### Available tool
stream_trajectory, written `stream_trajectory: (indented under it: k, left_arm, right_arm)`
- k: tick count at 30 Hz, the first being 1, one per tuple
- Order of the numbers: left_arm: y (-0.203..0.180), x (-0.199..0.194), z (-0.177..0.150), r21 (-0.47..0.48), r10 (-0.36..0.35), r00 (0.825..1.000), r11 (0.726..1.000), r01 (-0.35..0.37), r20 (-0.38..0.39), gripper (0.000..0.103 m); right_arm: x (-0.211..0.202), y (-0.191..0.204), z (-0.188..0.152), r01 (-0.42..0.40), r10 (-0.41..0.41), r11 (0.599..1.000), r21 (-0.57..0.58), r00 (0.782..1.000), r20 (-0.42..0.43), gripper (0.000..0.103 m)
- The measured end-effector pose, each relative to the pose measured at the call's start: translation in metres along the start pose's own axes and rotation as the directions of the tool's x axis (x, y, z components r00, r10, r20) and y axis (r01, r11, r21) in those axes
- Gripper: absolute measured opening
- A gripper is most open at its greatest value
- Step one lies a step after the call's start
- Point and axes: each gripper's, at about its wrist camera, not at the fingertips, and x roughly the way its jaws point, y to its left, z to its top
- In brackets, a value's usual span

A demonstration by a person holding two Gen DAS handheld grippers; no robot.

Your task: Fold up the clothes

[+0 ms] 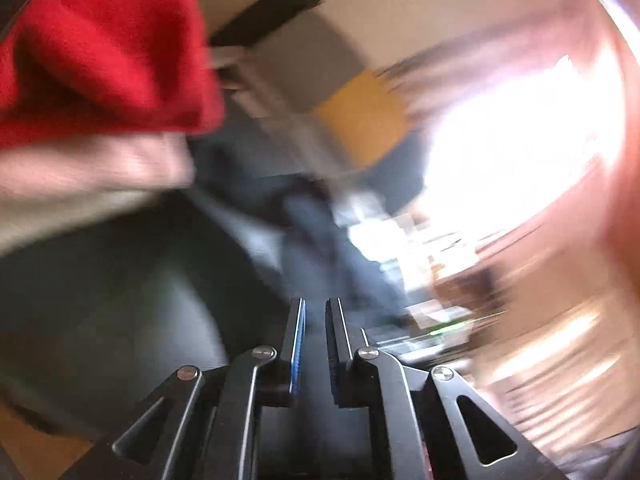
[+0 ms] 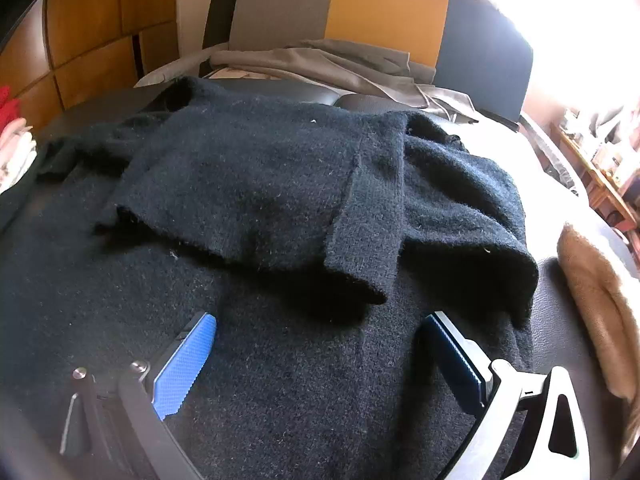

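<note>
My right hand-held gripper [image 2: 316, 356] hangs wide open over the black sweater [image 2: 260, 200], spread mid-surface; its folded edge sits at twelve o'clock, tan fur [image 2: 596, 304] at three. My left hand-held gripper [image 1: 316, 312] is nearly closed, empty; red cloth [image 1: 104, 48] at ten.

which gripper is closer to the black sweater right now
Right. The right gripper sits low over the black sweater with its fingers spread wide. The left gripper, fingers nearly together and empty, points off into the blurred room.
</note>
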Motion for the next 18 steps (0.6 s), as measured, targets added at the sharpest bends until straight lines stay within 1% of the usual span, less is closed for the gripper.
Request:
stream_trajectory:
  k: [1,2,3,4,5,6,7,8,9,10,11,12,13,14,15,16,18]
  left_arm:
    - [-0.001,-0.003,0.0,-0.034,-0.062,0.998,0.997,0.062,0.018,0.009]
    - [0.002,-0.006,-0.002,-0.061,-0.074,0.997,0.995,0.076,0.036,0.009]
    - [0.009,-0.008,-0.003,-0.09,-0.053,0.998,0.994,0.057,0.044,0.01]
    - [0.017,-0.009,-0.005,-0.117,-0.013,0.999,0.993,0.019,0.049,0.011]
    - [0.025,-0.012,-0.008,-0.133,0.084,0.995,0.988,-0.077,0.049,0.013]
    - [0.03,-0.015,-0.013,-0.122,0.216,0.975,0.97,-0.209,0.049,0.019]
    - [0.031,-0.018,-0.019,-0.08,0.341,0.939,0.938,-0.337,0.05,0.02]
    - [0.028,-0.018,-0.024,-0.021,0.424,0.904,0.906,-0.424,0.05,0.022]
    - [0.022,-0.014,-0.03,0.069,0.515,0.856,0.853,-0.518,0.049,0.024]
    - [0.015,-0.009,-0.037,0.156,0.583,0.811,0.797,-0.583,0.05,0.025]
    - [0.007,-0.003,-0.043,0.238,0.605,0.795,0.767,-0.596,0.041,0.028]
    - [-0.003,0.004,-0.05,0.321,0.621,0.783,0.735,-0.597,0.036,0.03]
    - [-0.015,0.011,-0.056,0.408,0.643,0.764,0.685,-0.604,0.053,0.031]
    - [-0.028,0.016,-0.065,0.505,0.667,0.739,0.609,-0.612,0.091,0.033]
    - [-0.043,0.02,-0.078,0.625,0.69,0.708,0.488,-0.609,0.151,0.035]
    - [-0.057,0.029,-0.09,0.743,0.7,0.682,0.338,-0.577,0.211,0.035]
    - [-0.072,0.048,-0.107,0.885,0.697,0.668,0.102,-0.453,0.262,0.036]
  right_arm:
    - [0.0,0.0,0.0,-0.004,0.004,1.0,0.003,1.0,0.002,0.103]
    - [0.0,-0.001,0.0,-0.009,0.009,1.0,0.007,1.0,0.004,0.103]
    - [0.0,-0.001,0.0,-0.013,0.013,1.0,0.01,1.0,0.006,0.103]
    - [0.0,-0.002,0.0,-0.017,0.017,1.0,0.013,1.0,0.008,0.103]
    - [-0.001,-0.002,0.0,-0.021,0.021,1.0,0.016,1.0,0.009,0.103]
    - [0.0,-0.003,0.0,-0.024,0.023,1.0,0.017,1.0,0.01,0.103]
    - [0.0,-0.003,-0.001,-0.025,0.025,1.0,0.019,1.0,0.012,0.103]
    - [-0.001,-0.003,-0.001,-0.027,0.027,0.999,0.02,1.0,0.013,0.103]
    - [-0.001,-0.003,-0.001,-0.029,0.029,0.999,0.022,0.999,0.015,0.103]
    - [-0.001,-0.003,-0.001,-0.031,0.031,0.999,0.023,0.999,0.016,0.103]
    - [0.0,-0.003,-0.001,-0.031,0.031,0.999,0.023,0.999,0.016,0.103]
    - [0.0,-0.003,-0.001,-0.031,0.031,0.999,0.023,0.999,0.017,0.103]
    - [0.0,-0.003,-0.001,-0.031,0.03,0.999,0.023,0.999,0.017,0.103]
    - [0.0,-0.003,-0.001,-0.03,0.03,0.999,0.023,0.999,0.017,0.103]
    - [0.0,-0.003,-0.001,-0.029,0.029,0.999,0.022,0.999,0.016,0.103]
    - [0.0,-0.002,-0.001,-0.028,0.028,0.999,0.021,0.999,0.016,0.103]
    - [0.0,-0.002,-0.001,-0.027,0.027,0.999,0.02,1.0,0.015,0.103]
